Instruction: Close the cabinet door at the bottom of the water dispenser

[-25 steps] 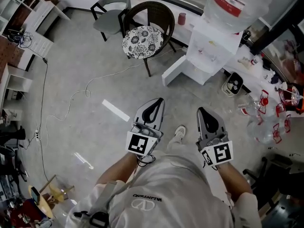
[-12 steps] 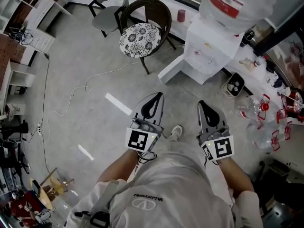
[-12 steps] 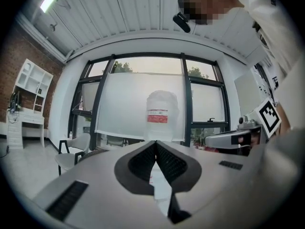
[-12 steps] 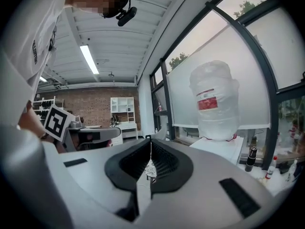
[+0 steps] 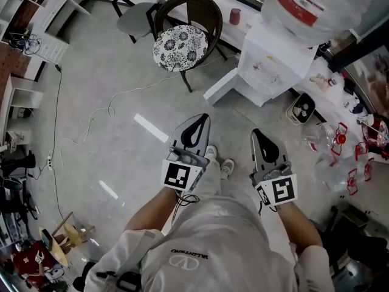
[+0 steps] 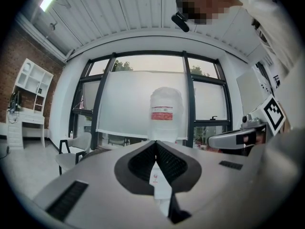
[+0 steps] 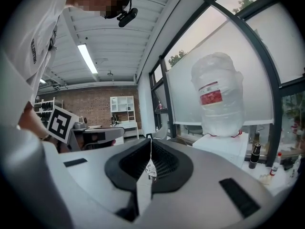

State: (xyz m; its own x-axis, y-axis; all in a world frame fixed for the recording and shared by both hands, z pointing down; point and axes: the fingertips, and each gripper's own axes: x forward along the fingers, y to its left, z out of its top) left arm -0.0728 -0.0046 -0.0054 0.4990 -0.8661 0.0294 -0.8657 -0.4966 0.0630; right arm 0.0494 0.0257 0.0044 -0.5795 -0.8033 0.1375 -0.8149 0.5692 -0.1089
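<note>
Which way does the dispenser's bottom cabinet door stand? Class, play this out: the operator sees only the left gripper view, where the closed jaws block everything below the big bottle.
Observer: The head view shows the cabinet door open, swung out from the foot of the water dispenser.
Operator: Is the other gripper carrying anything?
Observer: No. In the right gripper view, the right gripper has its jaws together with nothing between them.
Operator: What stands nearest the door?
Observer: A dark chair with a flowered cushion. In the head view it is left of the door and not touching it.
</note>
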